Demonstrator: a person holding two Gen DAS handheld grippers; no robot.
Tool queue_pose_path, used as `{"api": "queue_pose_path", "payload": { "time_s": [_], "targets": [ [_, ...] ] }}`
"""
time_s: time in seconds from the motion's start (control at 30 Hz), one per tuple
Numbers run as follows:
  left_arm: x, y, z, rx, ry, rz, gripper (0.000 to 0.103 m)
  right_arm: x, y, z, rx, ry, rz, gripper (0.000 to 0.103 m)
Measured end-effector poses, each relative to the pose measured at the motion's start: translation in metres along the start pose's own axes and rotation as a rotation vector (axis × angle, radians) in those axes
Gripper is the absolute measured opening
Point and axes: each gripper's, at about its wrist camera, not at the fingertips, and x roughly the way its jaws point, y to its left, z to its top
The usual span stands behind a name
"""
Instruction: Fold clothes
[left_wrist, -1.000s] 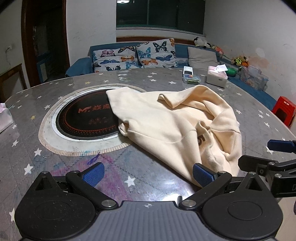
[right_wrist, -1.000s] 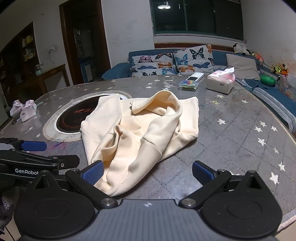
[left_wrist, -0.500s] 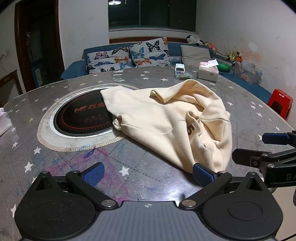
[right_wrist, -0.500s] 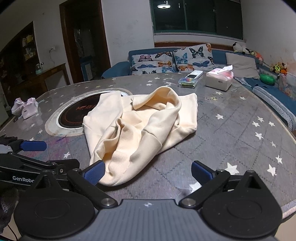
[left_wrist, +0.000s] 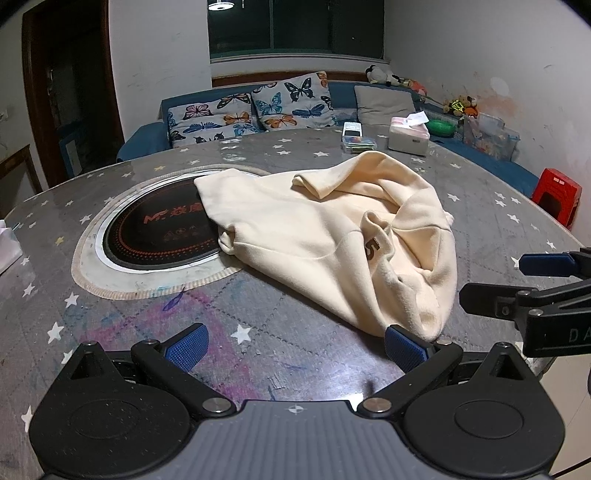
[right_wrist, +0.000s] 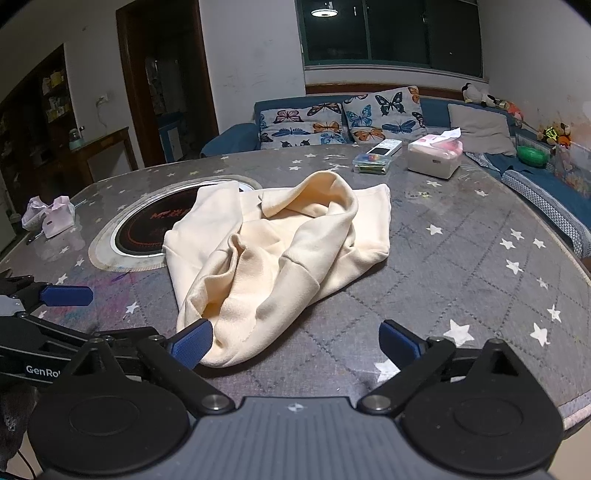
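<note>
A cream sweatshirt (left_wrist: 332, 229) lies crumpled on the round grey star-patterned table (left_wrist: 122, 328), one corner over the black induction hob (left_wrist: 159, 229). A brown "5" shows on its near fold. My left gripper (left_wrist: 295, 347) is open just short of the garment's near edge, nothing between its blue pads. In the right wrist view the same sweatshirt (right_wrist: 273, 258) lies ahead, and my right gripper (right_wrist: 295, 339) is open, its left pad beside the cloth's near hem. Each gripper shows at the edge of the other's view.
A tissue box (left_wrist: 408, 136), a small clear box and a remote (right_wrist: 386, 147) sit at the table's far side. Pink-white items (right_wrist: 50, 216) lie at the left edge. A blue sofa with butterfly cushions (left_wrist: 258, 110) stands behind. A red stool (left_wrist: 557, 194) is at right.
Both grippers have drawn back toward the near table edge, away from the sweatshirt, which lies still. Both stay open.
</note>
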Motion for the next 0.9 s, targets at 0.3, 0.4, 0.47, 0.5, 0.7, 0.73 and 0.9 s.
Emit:
{"api": "queue_pose_path", "payload": {
  "time_s": [0.3, 0.4, 0.47, 0.5, 0.7, 0.73, 0.9],
  "targets": [
    [0.0019, -0.0014, -0.0009, 0.008, 0.004, -0.003, 0.103, 0.0025, 0.0020, 0.0004, -0.002, 0.005, 0.005, 0.096],
    [0.0025, -0.0018, -0.0008, 0.009, 0.004, -0.004, 0.103, 0.0031, 0.0019, 0.0008, -0.001, 0.006, 0.005, 0.096],
    [0.0028, -0.0018, -0.0008, 0.010, 0.004, -0.004, 0.103, 0.0035, 0.0016, 0.0010, 0.000, 0.007, 0.003, 0.096],
    [0.0030, -0.0019, -0.0007, 0.010, 0.004, -0.004, 0.103, 0.0036, 0.0014, 0.0011, 0.000, 0.008, 0.003, 0.096],
    [0.0044, -0.0015, 0.0000, 0.011, 0.006, -0.005, 0.103, 0.0048, 0.0011, 0.0025, 0.001, 0.010, 0.006, 0.096],
    [0.0046, -0.0014, 0.0003, 0.011, 0.006, -0.005, 0.103, 0.0051, 0.0011, 0.0030, 0.001, 0.011, 0.006, 0.096],
    [0.0065, -0.0009, 0.0019, 0.012, 0.009, -0.007, 0.103, 0.0067, 0.0010, 0.0057, -0.005, 0.009, 0.005, 0.095]
  ]
}}
